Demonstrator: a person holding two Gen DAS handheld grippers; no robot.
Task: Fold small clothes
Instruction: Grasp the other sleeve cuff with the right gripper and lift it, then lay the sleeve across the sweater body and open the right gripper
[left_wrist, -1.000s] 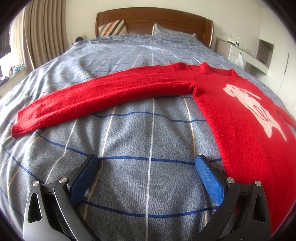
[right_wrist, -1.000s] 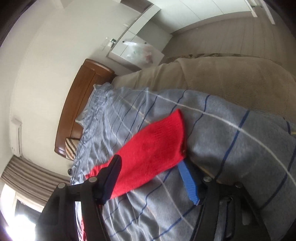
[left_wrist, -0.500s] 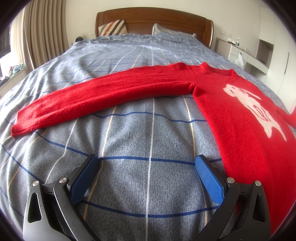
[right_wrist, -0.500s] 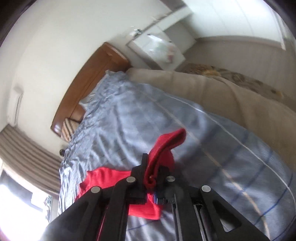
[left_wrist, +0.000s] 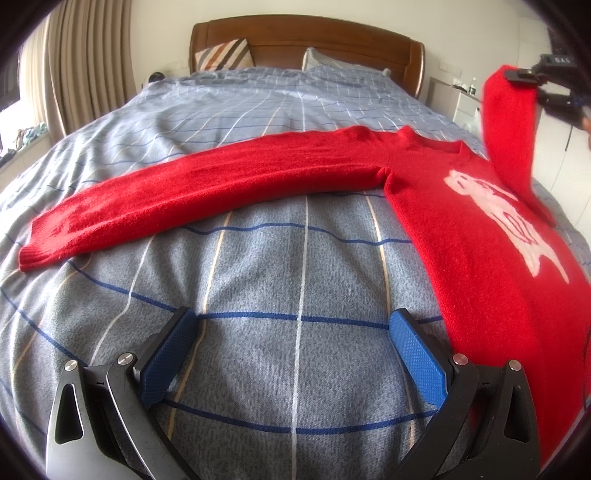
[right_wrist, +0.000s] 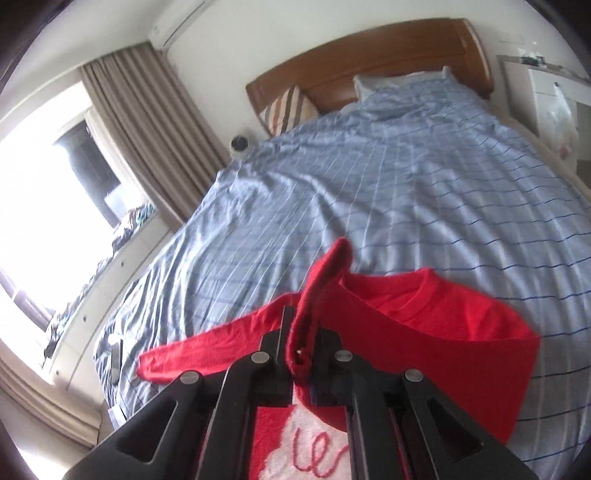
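A red sweater (left_wrist: 472, 236) with a white animal figure lies flat on the blue checked bedspread (left_wrist: 295, 273). Its left sleeve (left_wrist: 192, 192) stretches out to the left. My left gripper (left_wrist: 293, 350) is open and empty, low over the bedspread just left of the sweater's body. My right gripper (right_wrist: 301, 332) is shut on the cuff of the right sleeve (right_wrist: 325, 273) and holds it up above the sweater's chest. In the left wrist view the lifted sleeve (left_wrist: 511, 125) hangs from the right gripper (left_wrist: 532, 79) at the top right.
A wooden headboard (left_wrist: 306, 40) with a striped pillow (left_wrist: 225, 55) and a grey pillow stands at the far end. Curtains (left_wrist: 85, 81) and a window sill are on the left. A white cabinet (right_wrist: 546, 96) stands right of the bed.
My right gripper closed on the right sleeve's cuff, lifted it off the bed and swung it over the sweater's body. My left gripper has not moved.
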